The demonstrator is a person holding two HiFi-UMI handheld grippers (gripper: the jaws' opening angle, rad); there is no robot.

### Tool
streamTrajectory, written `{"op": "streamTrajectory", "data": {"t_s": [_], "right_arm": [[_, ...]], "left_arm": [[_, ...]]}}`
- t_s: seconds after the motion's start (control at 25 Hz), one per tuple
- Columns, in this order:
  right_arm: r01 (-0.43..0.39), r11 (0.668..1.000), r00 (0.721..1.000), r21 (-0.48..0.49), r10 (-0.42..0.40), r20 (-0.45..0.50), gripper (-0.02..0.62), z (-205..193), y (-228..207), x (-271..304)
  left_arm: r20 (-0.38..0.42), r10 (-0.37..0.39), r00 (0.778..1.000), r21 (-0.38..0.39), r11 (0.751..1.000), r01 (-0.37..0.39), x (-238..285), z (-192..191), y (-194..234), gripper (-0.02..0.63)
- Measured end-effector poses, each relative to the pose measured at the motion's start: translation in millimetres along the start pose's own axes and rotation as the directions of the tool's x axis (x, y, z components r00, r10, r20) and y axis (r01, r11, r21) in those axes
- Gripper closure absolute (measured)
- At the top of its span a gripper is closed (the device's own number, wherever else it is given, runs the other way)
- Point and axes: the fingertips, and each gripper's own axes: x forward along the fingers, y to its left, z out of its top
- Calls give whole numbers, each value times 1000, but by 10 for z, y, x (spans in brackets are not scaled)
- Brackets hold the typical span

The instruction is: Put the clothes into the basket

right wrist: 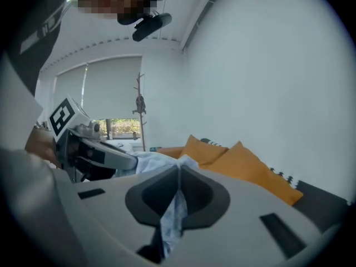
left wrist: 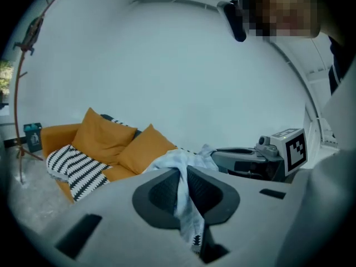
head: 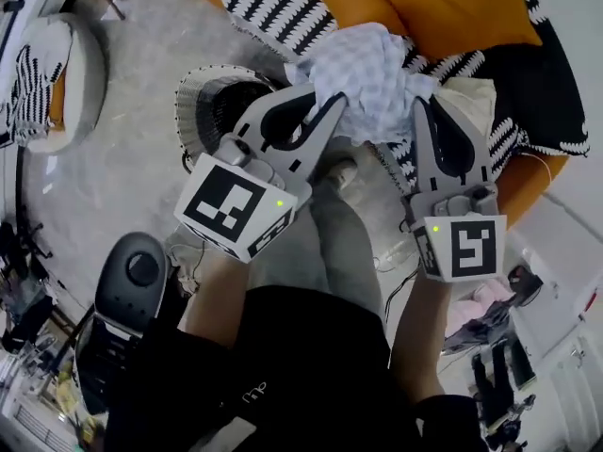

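The orange fabric sofa fills the far side of the scene. It carries two plump orange cushions and one black-and-white zigzag-patterned throw.

Nearer, on the pale floor to the left of the sofa's front, stands the one round woven basket with a light rim and dark ribbed inside. Its mouth faces up, and nothing can be made out inside it.

One pale, finely checked cloth garment hangs in the air in front of the sofa, bunched into a loose bundle. Its long axis runs left to right between the two grippers.

The left grey two-jaw gripper has its jaws closed on a fold of this cloth, and a strip trails down between the pads toward the camera. The right grey two-jaw gripper is likewise clamped on a fold at the other end of the bundle.

The relation that matters next is that the basket lies to the left of the held garment and lower than it. It sits just beyond the left gripper, so that hand is the nearer one. The bundle probably has to travel left and down before either grip lets go.
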Motion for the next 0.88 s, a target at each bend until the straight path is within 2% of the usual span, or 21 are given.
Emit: {"op": "streamTrajectory", "data": {"t_s": [0.12,0.2,0.32,0.44,0.56,0.72,0.88], "right_arm": [[-120,992,990,31,117,77,572,388,407,186],[-212,976,972,47,206,112,572,559,743,358],[-349,936,932,53,340,128,572,664,1251,635],[-450,891,889,55,442,118,572,638,1834,845],[-538,842,843,36,535,58,572,413,2447,1009],[-651,758,757,37,652,-44,572,-146,2969,1203],[-681,729,719,65,683,-126,572,-945,3371,1453]], "left_arm": [[65,76,995,-29,997,-75,-487,203,288,572],[95,147,984,-35,989,-145,-838,285,493,572],[117,274,955,-46,962,-270,-1320,285,772,572],[121,374,920,-74,927,-367,-1843,135,1021,572],[83,479,874,-114,876,-470,-2339,-229,1231,572],[-7,602,799,-193,783,-591,-2605,-932,1411,572],[-77,647,759,-277,717,-639,-2691,-1812,1751,572]]}}
